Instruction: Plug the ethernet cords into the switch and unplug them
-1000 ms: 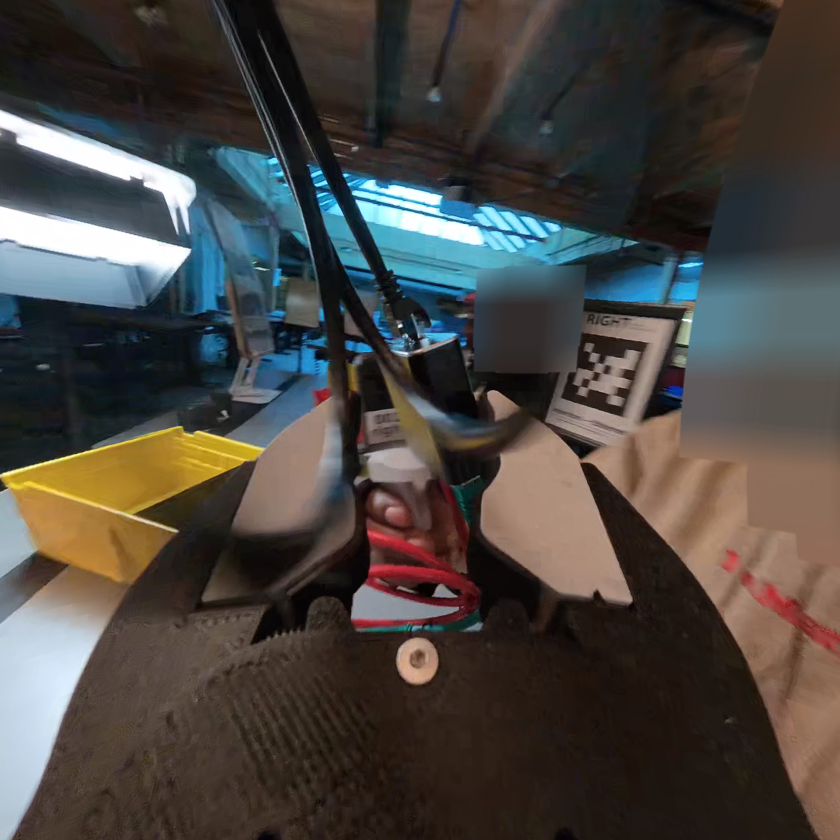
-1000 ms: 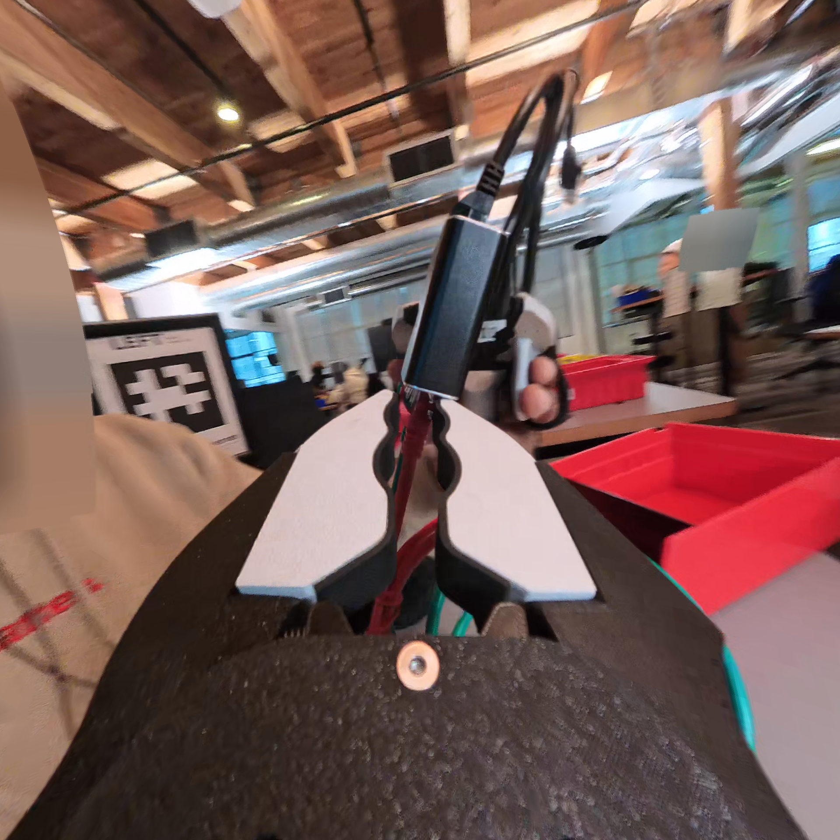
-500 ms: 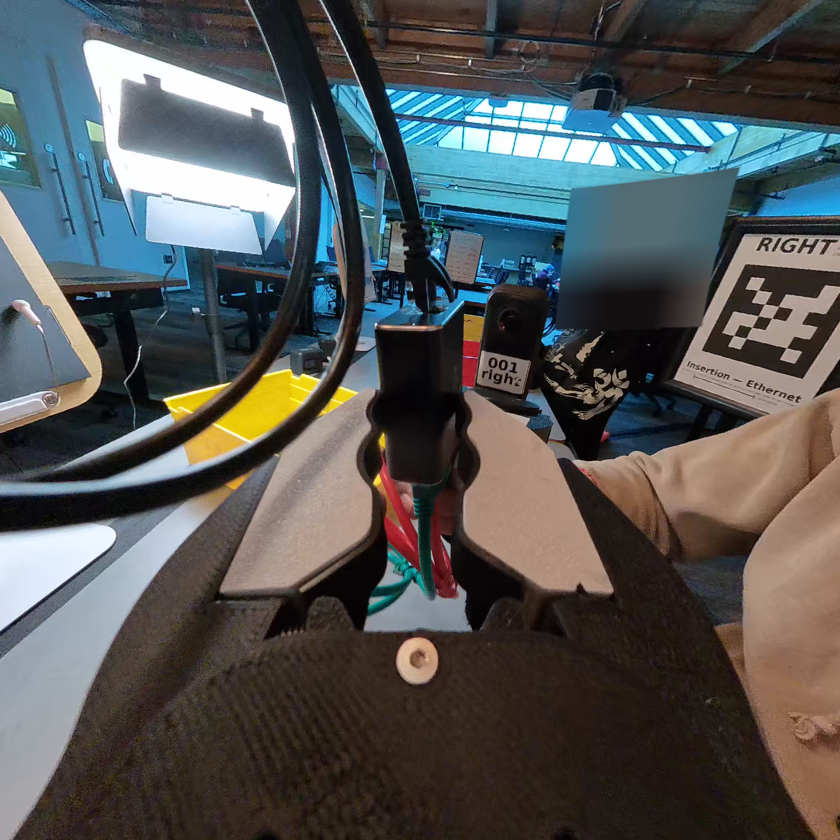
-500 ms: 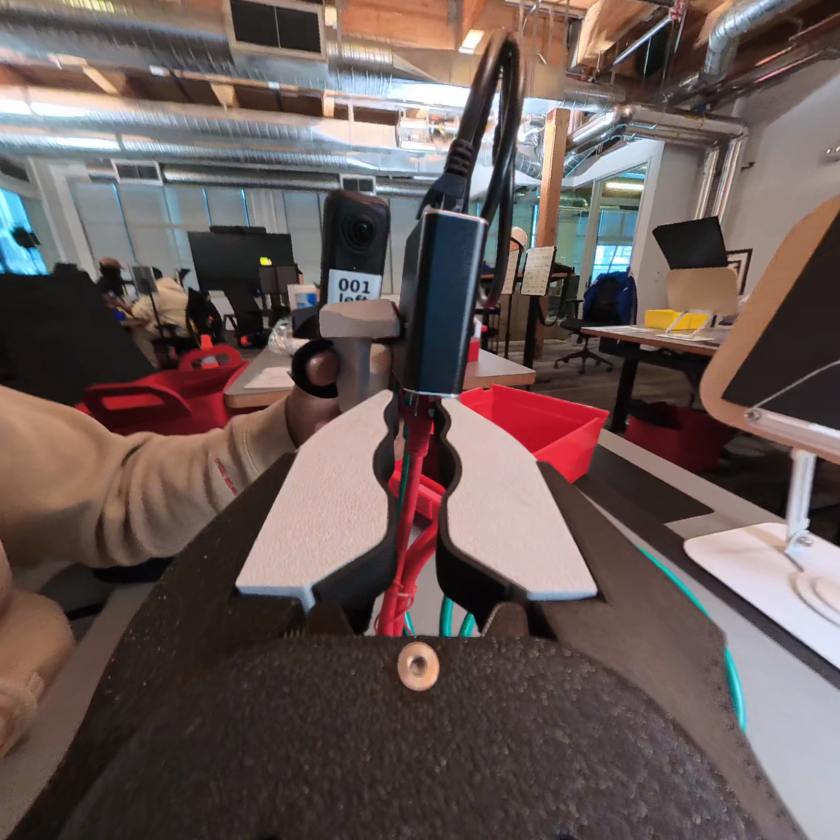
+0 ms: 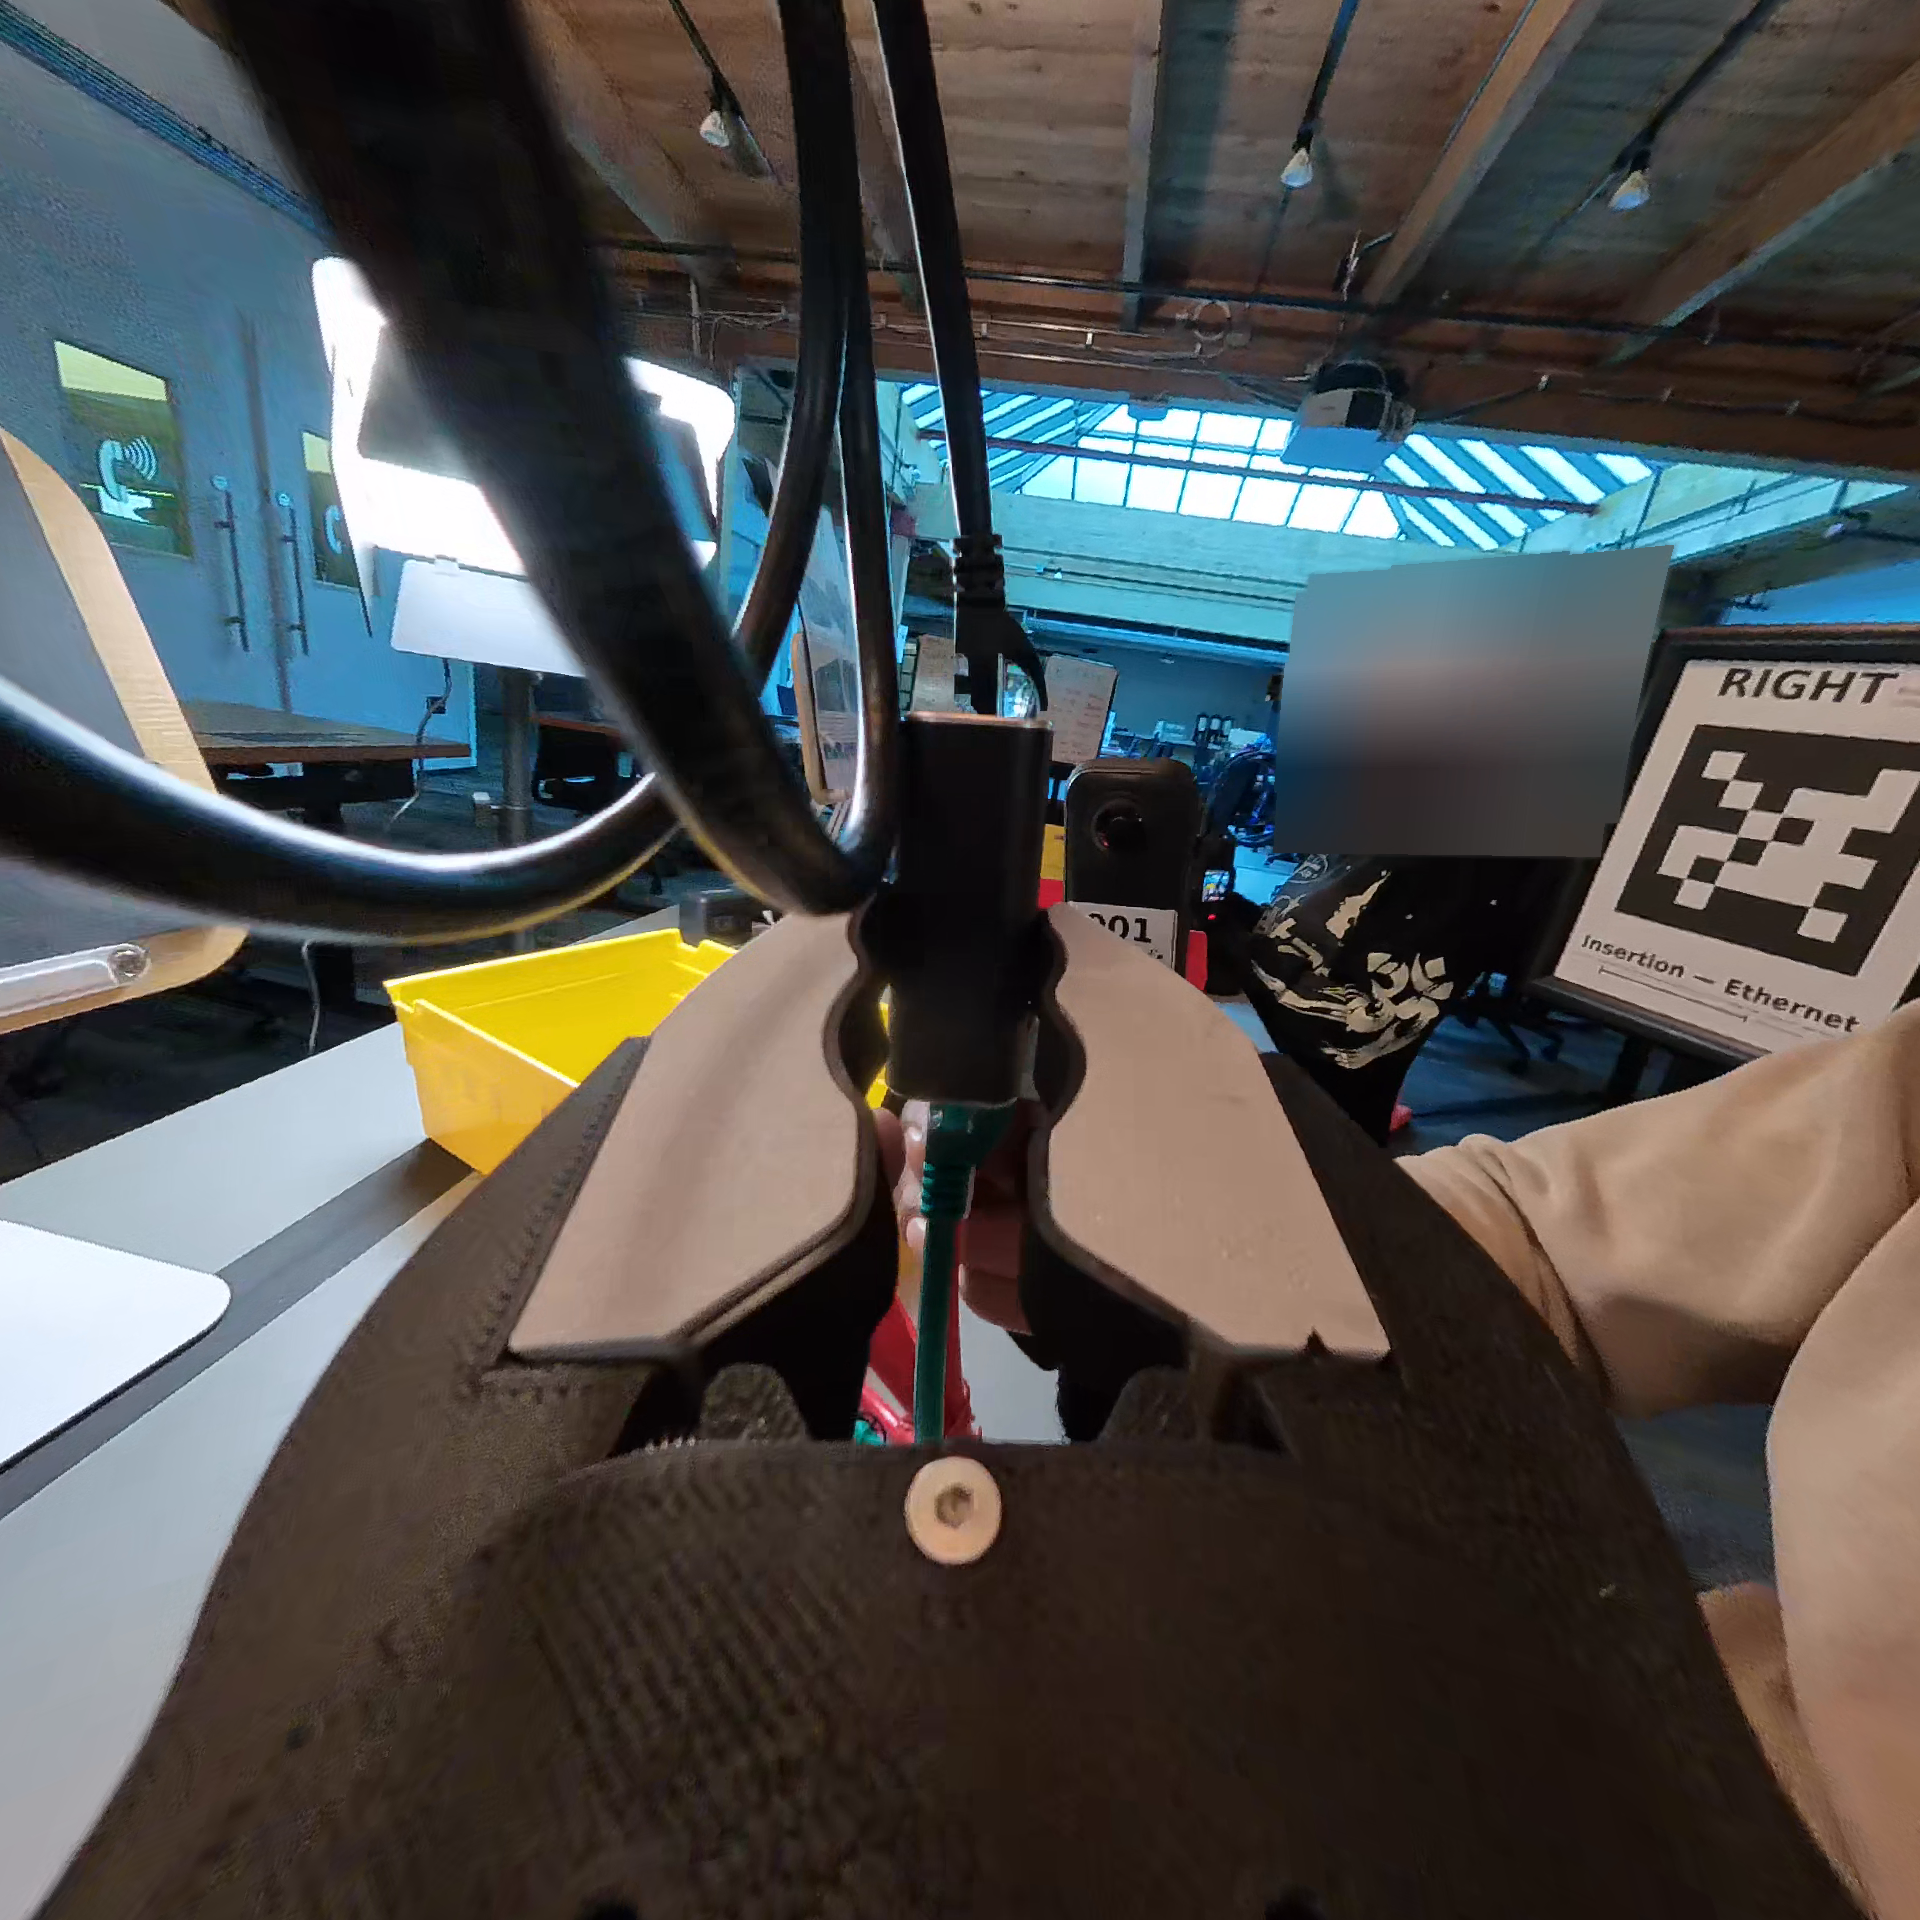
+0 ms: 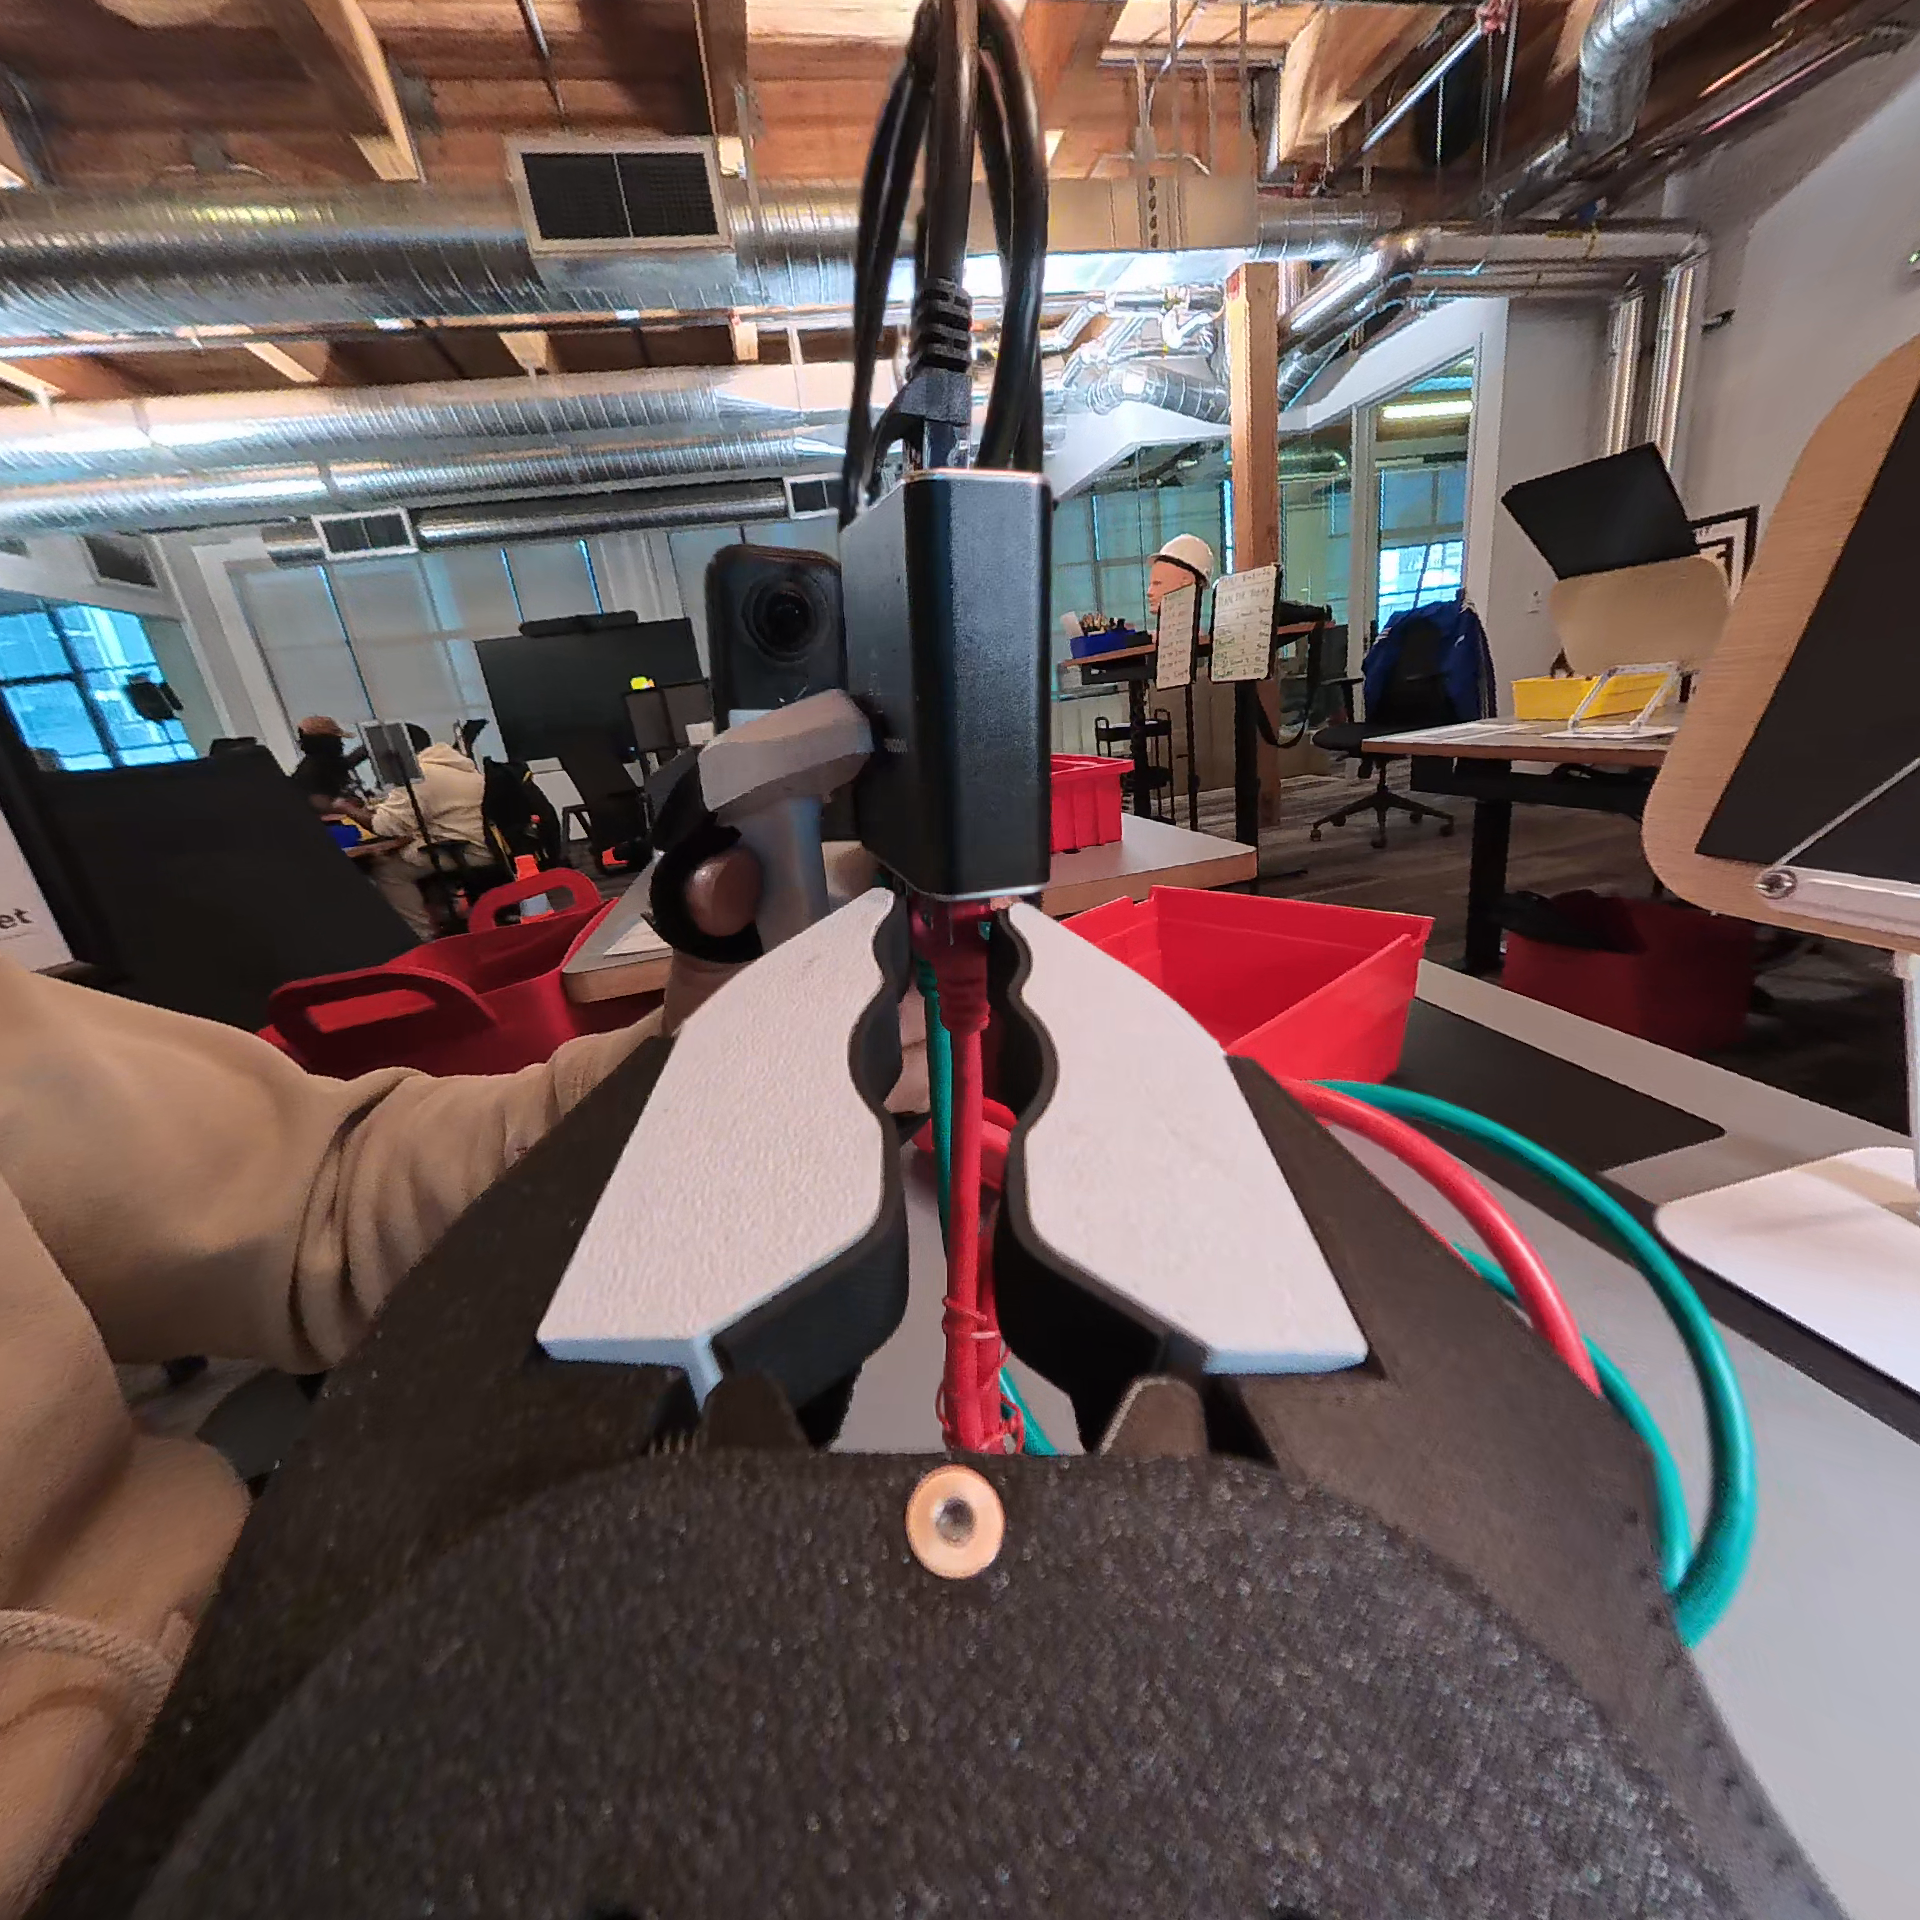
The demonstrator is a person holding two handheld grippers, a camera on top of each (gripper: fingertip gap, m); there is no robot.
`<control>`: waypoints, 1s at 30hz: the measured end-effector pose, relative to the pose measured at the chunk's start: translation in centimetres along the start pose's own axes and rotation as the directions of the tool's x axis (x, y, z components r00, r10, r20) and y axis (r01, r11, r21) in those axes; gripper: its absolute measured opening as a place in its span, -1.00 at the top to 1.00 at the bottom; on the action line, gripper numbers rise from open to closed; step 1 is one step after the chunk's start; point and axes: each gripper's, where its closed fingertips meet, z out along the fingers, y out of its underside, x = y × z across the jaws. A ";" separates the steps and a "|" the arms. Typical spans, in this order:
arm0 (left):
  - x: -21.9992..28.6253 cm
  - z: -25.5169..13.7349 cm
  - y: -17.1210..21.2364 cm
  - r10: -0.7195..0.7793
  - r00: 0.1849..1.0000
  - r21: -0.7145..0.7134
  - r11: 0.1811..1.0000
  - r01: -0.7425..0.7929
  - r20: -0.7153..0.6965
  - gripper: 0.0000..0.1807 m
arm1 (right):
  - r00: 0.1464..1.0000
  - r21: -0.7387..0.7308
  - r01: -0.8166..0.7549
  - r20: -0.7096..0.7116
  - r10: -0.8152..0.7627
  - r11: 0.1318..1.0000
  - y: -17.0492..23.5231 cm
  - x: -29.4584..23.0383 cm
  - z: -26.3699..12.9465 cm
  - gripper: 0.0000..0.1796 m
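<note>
In the left wrist view, my left gripper (image 5: 956, 935) is shut on the black switch (image 5: 966, 831) and holds it upright in the air. A green ethernet cord (image 5: 940, 1247) is plugged into its underside. Black cables (image 5: 831, 520) run from its top and loop to the left. In the right wrist view, the switch (image 6: 951, 686) stands just above my right gripper (image 6: 951, 920), which is shut on the plug of the red ethernet cord (image 6: 964, 1174) where it enters the switch. The green cord (image 6: 1704, 1351) loops to the right. The left gripper (image 6: 779, 769) holds the switch from the left.
A yellow bin (image 5: 540, 1018) sits on the grey table (image 5: 208, 1195) to the left. A red bin (image 6: 1247, 977) sits behind the switch on the right. A marker board (image 5: 1766, 852) and a tan sleeve (image 5: 1662, 1195) are to the right. White stand bases rest on both table sides. Both grippers' tips are close together, under 4 cm apart.
Both grippers and the switch have tipped down from facing the ceiling to roughly level, and the black cables swung left. Both grips have held.
</note>
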 end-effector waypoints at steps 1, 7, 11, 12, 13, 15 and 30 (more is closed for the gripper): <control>0.0 0.0 0.0 -0.010 1.000 0.004 1.000 0.010 -0.004 0.71 | 1.000 0.003 -0.008 0.006 0.008 1.000 0.0 0.0 0.0 0.85; 0.3 0.1 -0.3 -0.081 0.996 0.035 0.996 0.082 -0.032 0.72 | 1.000 0.023 0.026 0.014 -0.026 0.999 -0.4 -0.1 -0.1 0.85; 0.3 0.3 -0.5 -0.105 0.994 0.065 0.992 0.107 -0.029 0.71 | 1.000 0.020 -0.005 0.009 0.005 1.000 -0.7 0.2 -0.2 0.85; 0.3 0.2 -0.5 -0.083 0.996 0.062 0.994 0.084 -0.022 0.71 | 0.999 0.011 -0.033 0.007 0.033 0.999 -0.6 0.2 -0.1 0.85; 0.3 0.2 -0.6 -0.071 0.997 0.060 0.996 0.072 -0.024 0.71 | 0.998 0.000 -0.061 0.012 0.061 0.998 -0.5 0.1 0.0 0.85; 0.4 0.0 -0.7 -0.043 0.999 0.055 0.998 0.044 -0.023 0.71 | 0.995 -0.023 -0.093 0.019 0.093 0.995 -0.3 -0.1 0.3 0.84; 0.4 -0.3 -1.3 -0.053 0.998 0.089 0.994 0.057 -0.044 0.73 | 0.983 -0.134 -0.158 0.072 0.168 0.978 0.3 -1.1 0.8 0.85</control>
